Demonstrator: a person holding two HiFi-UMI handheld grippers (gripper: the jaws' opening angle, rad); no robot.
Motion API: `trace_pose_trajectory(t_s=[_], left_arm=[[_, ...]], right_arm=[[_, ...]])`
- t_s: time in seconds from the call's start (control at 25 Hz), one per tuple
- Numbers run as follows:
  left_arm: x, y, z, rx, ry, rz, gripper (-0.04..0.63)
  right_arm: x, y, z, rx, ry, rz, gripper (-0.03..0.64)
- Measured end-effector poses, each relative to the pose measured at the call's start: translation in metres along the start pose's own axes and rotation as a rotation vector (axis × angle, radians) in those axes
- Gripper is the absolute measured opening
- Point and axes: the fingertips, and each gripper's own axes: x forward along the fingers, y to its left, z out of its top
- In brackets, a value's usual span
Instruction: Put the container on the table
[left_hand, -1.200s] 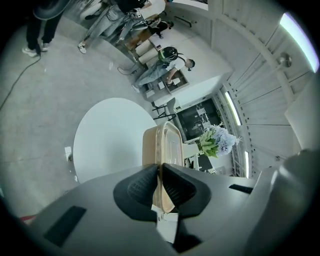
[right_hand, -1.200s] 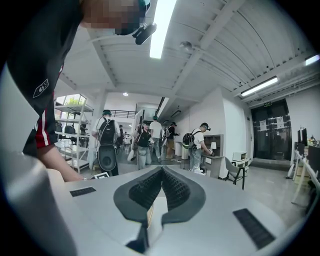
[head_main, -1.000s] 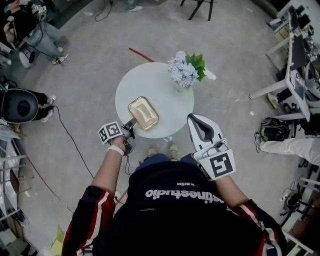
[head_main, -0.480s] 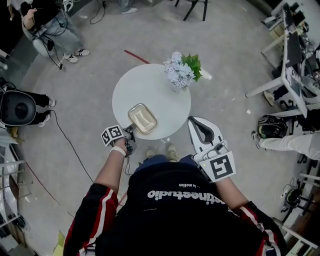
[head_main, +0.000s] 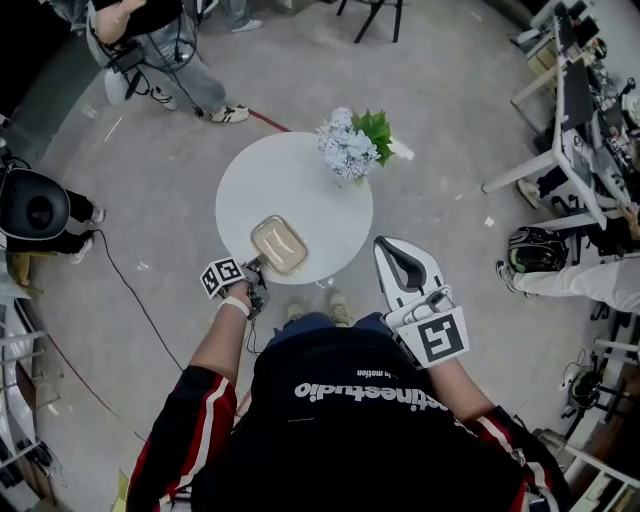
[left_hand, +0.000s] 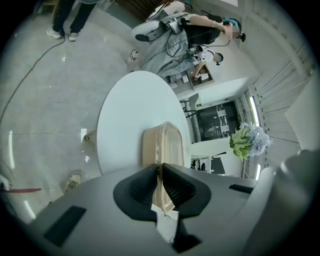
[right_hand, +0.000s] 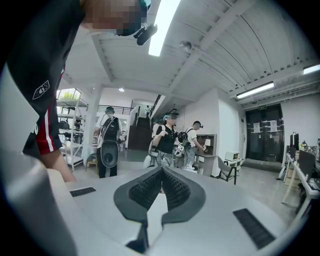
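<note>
On the grey floor (head_main: 170, 160) at the left, a black cable (head_main: 135, 275) trails past the person's left side. The left gripper (head_main: 258, 266) reaches to the near-left edge of the round white tabletop (head_main: 300, 180). Its jaws (left_hand: 160, 170) stand almost together, pinched on the thin near rim of the tan rectangular plastic container (head_main: 279, 245). The container (left_hand: 167, 145) lies over the near part of the tabletop, close to the near edge; whether its base touches the surface I cannot tell. The far-left half of the tabletop (left_hand: 125, 120) is bare. A bunch of pale blue flowers with green leaves (head_main: 352, 145) stands at the far-right edge, well apart from the container. To the right, off the tabletop, the right gripper (head_main: 393, 250) hangs beside the near-right edge, its jaws (right_hand: 161, 172) closed together on nothing.
</note>
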Motion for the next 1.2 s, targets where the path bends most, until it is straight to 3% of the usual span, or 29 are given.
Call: trace_pose_trajectory(t_s=[0.52,0.6,0.8,1.04,1.2], left_arm=[[-0.002,0.004,0.001,0.006,-0.015,0.015,0.065],[-0.002,0.003,0.002,0.014,-0.014,0.006,0.116],[-0.001,0.004,0.006,0.019,-0.020,0.015,0.132],[-0.015,0.011,0.010,0.034,-0.045,0.051,0.132],[-0.030,0.017,0.014,0.020,-0.066,0.054,0.132]], right_arm=[[0.002,0.003,0.014,0.030,-0.088,0.006,0.011],[0.002,0.003,0.009,0.021,-0.056,0.012,0.011],[0.003,0.000,-0.007,0.002,0.044,0.016,0.011],[0.007,0.003,0.007,0.022,-0.049,0.034,0.011],[0.009,0.005,0.006,0.014,-0.054,0.055,0.011]])
